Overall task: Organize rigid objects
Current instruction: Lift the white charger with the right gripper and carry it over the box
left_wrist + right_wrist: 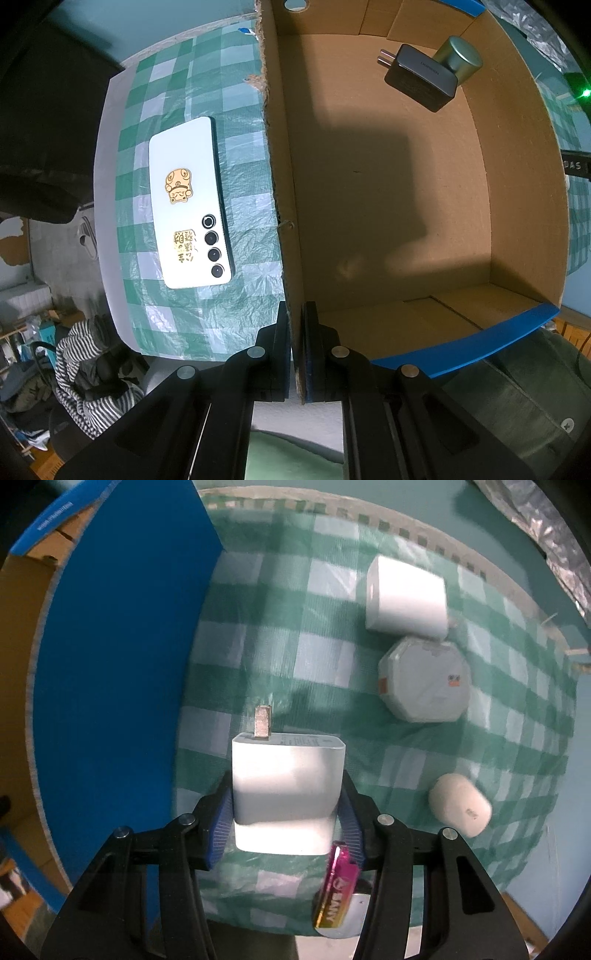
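In R gripper (286, 812): boxy glossy charger (286, 786).

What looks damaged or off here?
The cardboard box wall edge held by the left tool is torn and ragged near its top. Inside, the dark charger leans against the metal cylinder.

Right tongs (286, 805) clamp white charger (286, 786) (prong up) beside blue box wall (110, 664).
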